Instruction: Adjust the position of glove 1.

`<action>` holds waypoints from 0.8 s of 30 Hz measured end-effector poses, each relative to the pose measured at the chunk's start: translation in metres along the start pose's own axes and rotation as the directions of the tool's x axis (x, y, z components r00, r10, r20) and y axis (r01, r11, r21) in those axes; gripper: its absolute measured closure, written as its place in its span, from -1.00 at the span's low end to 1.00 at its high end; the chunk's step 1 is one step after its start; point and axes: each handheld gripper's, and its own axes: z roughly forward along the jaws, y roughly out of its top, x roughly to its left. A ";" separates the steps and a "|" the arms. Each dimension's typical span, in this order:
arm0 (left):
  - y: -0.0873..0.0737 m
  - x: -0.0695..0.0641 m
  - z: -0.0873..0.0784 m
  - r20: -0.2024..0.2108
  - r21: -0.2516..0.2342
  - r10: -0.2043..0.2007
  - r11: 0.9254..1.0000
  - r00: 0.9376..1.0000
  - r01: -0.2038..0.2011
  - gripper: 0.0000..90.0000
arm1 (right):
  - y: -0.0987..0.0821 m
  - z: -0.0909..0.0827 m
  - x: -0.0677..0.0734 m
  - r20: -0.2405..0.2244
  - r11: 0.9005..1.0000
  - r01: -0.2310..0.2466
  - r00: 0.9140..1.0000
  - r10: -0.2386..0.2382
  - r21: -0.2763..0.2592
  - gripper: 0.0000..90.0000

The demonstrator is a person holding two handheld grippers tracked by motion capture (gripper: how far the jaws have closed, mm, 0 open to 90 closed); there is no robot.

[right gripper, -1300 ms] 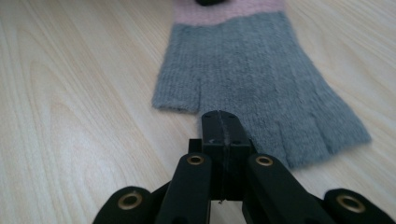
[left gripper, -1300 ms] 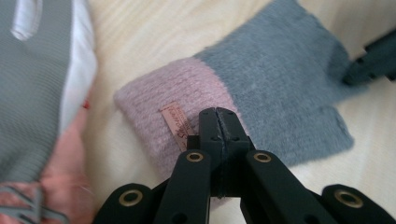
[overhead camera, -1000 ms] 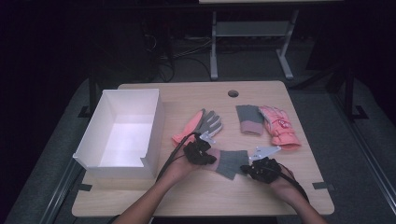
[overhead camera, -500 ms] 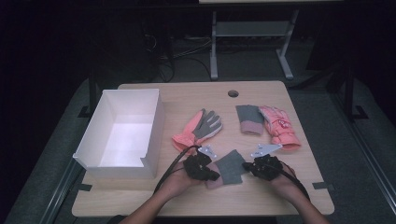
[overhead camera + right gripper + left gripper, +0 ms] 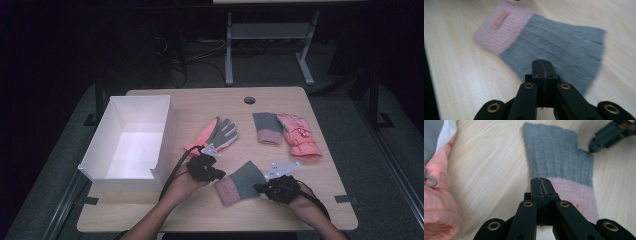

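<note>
- At the near edge of the table, the grey and pink mitten has been drawn toward the person and away from the pink and grey glove it lay next to a second ago.
- It now lies flat between the two hands, well apart from the other mitten and the pink glove at the right (those have not moved).
- My guess is it is being lined up for the white box, which stands apart at the left.
- The left gripper sits at the pink cuff, jaws closed, apparently pinching the cuff's edge.
- The right gripper presses its closed jaws on the grey end, seemingly nipping the knit.
- Both forearms come in low from the near side, wrists angled inward toward each other.
</note>
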 end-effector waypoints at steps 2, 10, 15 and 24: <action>-0.001 0.001 0.002 -0.012 0.005 -0.008 1.000 1.000 0.008 0.99 | 0.001 0.003 0.006 -0.022 1.000 0.017 1.000 -0.017 0.006 1.00; -0.004 0.000 0.008 -0.008 0.030 -0.022 0.999 1.000 0.022 0.99 | 0.003 0.013 0.016 -0.049 0.998 0.050 0.998 -0.048 0.042 1.00; -0.010 -0.003 0.007 0.010 0.052 -0.019 0.998 1.000 0.019 0.99 | 0.004 0.014 0.014 -0.041 0.998 0.048 0.998 -0.046 0.048 1.00; -0.017 -0.017 0.005 0.052 0.062 -0.011 0.998 0.999 0.008 0.99 | 0.006 0.015 0.001 -0.009 0.999 0.023 1.000 -0.023 0.048 1.00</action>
